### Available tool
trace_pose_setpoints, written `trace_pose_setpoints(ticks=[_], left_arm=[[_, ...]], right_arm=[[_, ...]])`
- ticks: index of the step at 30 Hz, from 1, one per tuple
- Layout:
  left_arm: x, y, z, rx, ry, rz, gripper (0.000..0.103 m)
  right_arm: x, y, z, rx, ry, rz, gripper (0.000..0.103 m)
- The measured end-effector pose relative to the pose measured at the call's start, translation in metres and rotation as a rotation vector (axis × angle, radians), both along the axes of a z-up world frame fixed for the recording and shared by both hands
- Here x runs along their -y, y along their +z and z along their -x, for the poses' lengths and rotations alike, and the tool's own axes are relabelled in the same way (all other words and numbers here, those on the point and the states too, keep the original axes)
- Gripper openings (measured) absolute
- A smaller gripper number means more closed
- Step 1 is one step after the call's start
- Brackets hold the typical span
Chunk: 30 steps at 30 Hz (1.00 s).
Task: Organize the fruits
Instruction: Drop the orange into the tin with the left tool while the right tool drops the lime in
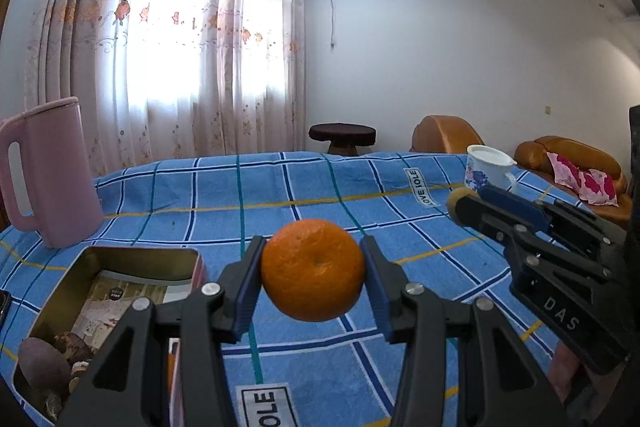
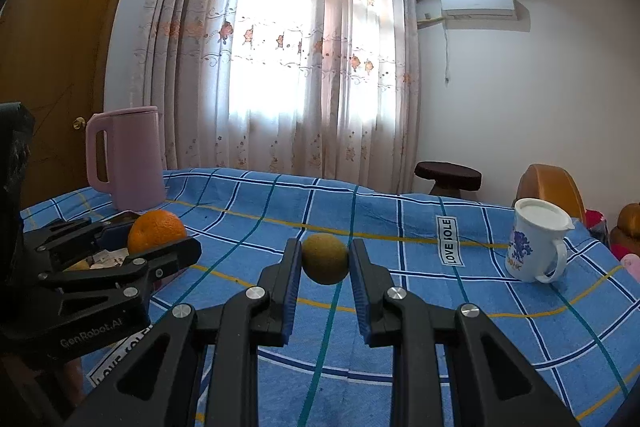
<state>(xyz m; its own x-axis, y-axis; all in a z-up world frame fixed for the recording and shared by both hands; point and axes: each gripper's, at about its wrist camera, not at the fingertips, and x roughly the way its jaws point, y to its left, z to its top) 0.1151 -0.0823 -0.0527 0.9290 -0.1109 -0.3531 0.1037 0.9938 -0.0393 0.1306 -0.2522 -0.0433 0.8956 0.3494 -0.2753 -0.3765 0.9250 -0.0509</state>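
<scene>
My left gripper (image 1: 314, 269) is shut on an orange (image 1: 313, 269) and holds it above the blue checked cloth, just right of an open metal tin (image 1: 176, 259). The tin holds brown fruits (image 1: 44, 363) and a printed paper. My right gripper (image 2: 325, 259) is shut on a small round brownish-green fruit (image 2: 325, 258), also held above the cloth. In the left wrist view the right gripper (image 1: 464, 205) comes in from the right with that fruit (image 1: 460, 203) at its tips. In the right wrist view the left gripper (image 2: 158, 239) holds the orange (image 2: 156, 230) at the left.
A pink jug (image 1: 50, 171) stands at the table's far left, also in the right wrist view (image 2: 128, 159). A white flowered mug (image 2: 536, 241) stands at the right. The blue cloth (image 1: 312, 187) covers the table. A dark stool (image 1: 342, 137) and brown sofa (image 1: 576, 155) lie beyond.
</scene>
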Motion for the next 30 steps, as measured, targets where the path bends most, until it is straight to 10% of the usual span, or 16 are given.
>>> trace_pose_setpoints(ticks=[30], left_arm=[[-0.159,-0.001,0.024,-0.139,0.219,0.100,0.049]], right_arm=[[-0.183,-0.001,0.004,-0.181,0.384,0.055,0.026]])
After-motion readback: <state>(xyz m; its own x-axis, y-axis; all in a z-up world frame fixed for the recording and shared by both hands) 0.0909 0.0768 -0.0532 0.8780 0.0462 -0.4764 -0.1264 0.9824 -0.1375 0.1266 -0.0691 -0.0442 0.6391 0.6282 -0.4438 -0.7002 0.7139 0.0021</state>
